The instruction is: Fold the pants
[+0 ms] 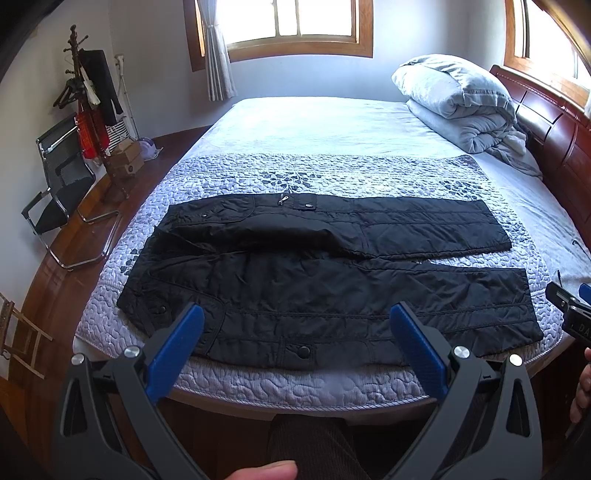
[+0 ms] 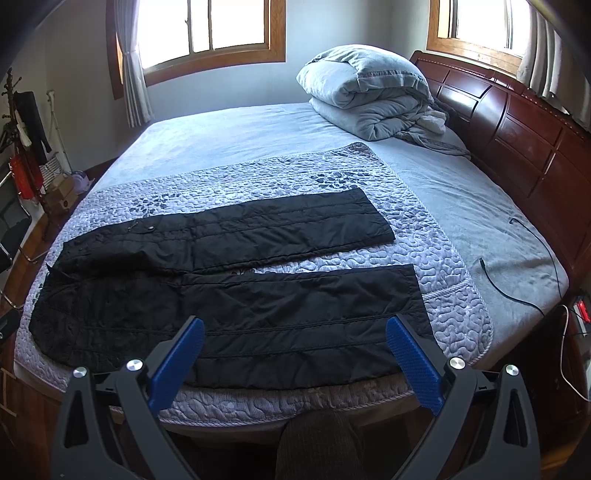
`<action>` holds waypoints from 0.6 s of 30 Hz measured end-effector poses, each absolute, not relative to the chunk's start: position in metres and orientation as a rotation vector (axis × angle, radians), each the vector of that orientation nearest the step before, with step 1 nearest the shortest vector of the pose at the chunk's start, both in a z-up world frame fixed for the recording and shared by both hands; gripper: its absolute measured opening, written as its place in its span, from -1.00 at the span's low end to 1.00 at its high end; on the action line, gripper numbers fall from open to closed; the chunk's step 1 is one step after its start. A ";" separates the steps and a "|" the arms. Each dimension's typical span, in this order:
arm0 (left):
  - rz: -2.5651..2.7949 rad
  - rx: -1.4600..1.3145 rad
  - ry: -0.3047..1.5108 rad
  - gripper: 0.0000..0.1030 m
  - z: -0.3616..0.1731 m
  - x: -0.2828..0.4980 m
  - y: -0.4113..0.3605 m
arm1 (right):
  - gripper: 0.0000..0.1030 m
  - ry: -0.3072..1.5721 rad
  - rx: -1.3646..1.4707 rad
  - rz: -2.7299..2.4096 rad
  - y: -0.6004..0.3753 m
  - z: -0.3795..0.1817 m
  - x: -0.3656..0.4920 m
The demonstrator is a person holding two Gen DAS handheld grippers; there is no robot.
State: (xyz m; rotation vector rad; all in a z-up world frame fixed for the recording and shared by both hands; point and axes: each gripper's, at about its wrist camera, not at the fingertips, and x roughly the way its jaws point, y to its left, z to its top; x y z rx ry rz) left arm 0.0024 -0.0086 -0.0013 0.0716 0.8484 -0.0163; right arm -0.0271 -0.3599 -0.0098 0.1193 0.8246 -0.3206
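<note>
A coat stand (image 1: 83,92) and chair (image 1: 61,177) line the wall at left. Black quilted pants (image 1: 325,280) lie flat across the patterned quilt (image 1: 295,173) at the near edge of the bed (image 2: 258,129), waist left, legs apart pointing right. The left tongs (image 1: 297,325) and right tongs (image 2: 295,334) hover above the near leg, both spread wide and holding nothing. Folded grey bedding (image 2: 369,92) sits by the headboard (image 2: 517,129).

Premises: a domestic bedroom. A wide bed (image 2: 258,125) with a carved dark-wood headboard (image 2: 517,125) fills the room. Folded grey bedding (image 2: 369,96) is stacked at the headboard end, and a quilted patterned cover (image 2: 436,266) lies along the near edge. Wood-framed windows (image 1: 295,22) carry curtains (image 1: 218,62). A coat stand (image 1: 85,96) hung with clothing occupies the far left corner, beside a folding chair (image 1: 59,177) on wooden flooring.
</note>
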 end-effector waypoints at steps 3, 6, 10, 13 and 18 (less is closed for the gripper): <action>-0.016 0.073 0.848 0.95 -0.002 0.004 -0.009 | 0.93 0.827 0.117 -0.319 -0.360 -0.010 -0.027; -0.017 0.072 0.849 0.95 -0.001 0.004 -0.009 | 0.93 0.826 0.113 -0.319 -0.360 -0.011 -0.026; -0.014 0.073 0.852 0.95 -0.002 0.006 -0.010 | 0.93 0.826 0.116 -0.319 -0.360 -0.012 -0.026; -0.014 0.073 0.856 0.95 -0.004 0.012 -0.012 | 0.93 0.830 0.114 -0.320 -0.359 -0.013 -0.025; -0.013 0.077 0.859 0.95 -0.007 0.018 -0.012 | 0.93 0.841 0.122 -0.313 -0.359 -0.017 -0.021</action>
